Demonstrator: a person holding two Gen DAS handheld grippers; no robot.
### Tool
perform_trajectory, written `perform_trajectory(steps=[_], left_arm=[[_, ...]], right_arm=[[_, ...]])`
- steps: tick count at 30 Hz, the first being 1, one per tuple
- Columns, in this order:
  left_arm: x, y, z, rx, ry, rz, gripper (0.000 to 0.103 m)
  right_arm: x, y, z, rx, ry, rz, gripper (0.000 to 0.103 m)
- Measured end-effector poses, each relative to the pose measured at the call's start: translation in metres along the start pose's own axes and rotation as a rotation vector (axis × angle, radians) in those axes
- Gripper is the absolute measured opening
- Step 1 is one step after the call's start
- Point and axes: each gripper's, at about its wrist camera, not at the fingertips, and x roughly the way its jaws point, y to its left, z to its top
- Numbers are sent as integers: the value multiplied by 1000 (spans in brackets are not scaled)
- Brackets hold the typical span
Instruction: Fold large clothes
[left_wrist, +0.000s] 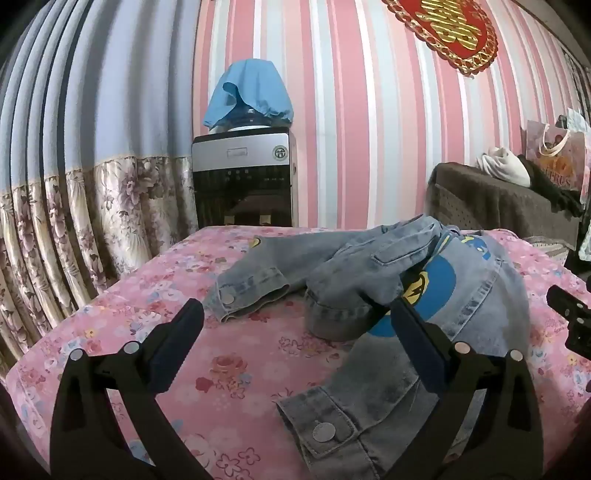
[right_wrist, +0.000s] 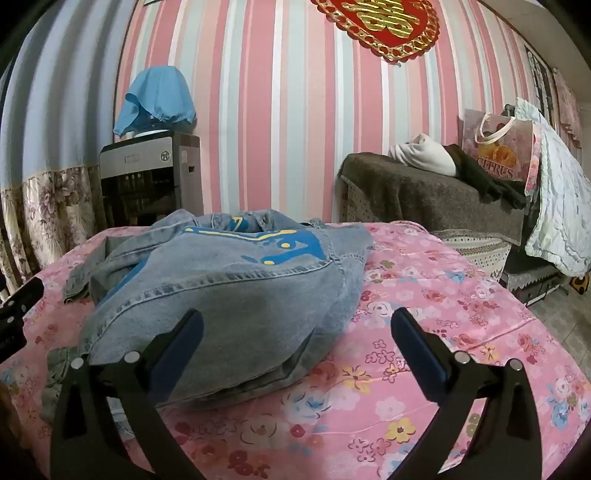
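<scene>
The denim jacket (right_wrist: 229, 291) lies crumpled on the bed's pink floral sheet (right_wrist: 424, 317) — sleeves sprawled toward me. My left gripper (left_wrist: 297, 328) and right gripper (right_wrist: 297, 332) both hover over it, jaws wide, holding nothing.

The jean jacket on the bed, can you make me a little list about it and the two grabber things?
garment: crumpled light-blue denim jacket with blue and yellow print
lies on: pink floral bedsheet
sleeves: cuffed sleeve with a metal snap lies out to one side
left gripper: open, holding nothing
right gripper: open, holding nothing
folding: not yet folded
behind: water dispenser under a blue cloth cover
</scene>
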Motion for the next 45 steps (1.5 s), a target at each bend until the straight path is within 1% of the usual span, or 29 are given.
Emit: perform_trajectory(steps=[11, 13, 37, 42, 45], left_arm=[[2, -1, 0, 9, -3, -3, 100], [0, -6, -2, 8, -4, -2, 100], [1, -3, -1, 5, -3, -7, 100], [2, -8, -1, 7, -2, -9, 100], [2, -8, -1, 5, -2, -9, 100]], right_arm=[[0, 0, -1, 5, -1, 2, 101], [0, 0, 0, 4, -2, 1, 101], [-1, 2, -1, -3, -6, -3, 101], [-1, 3, 0, -5, -7, -3, 101], [-3, -1, 2, -7, -9, -4, 101]])
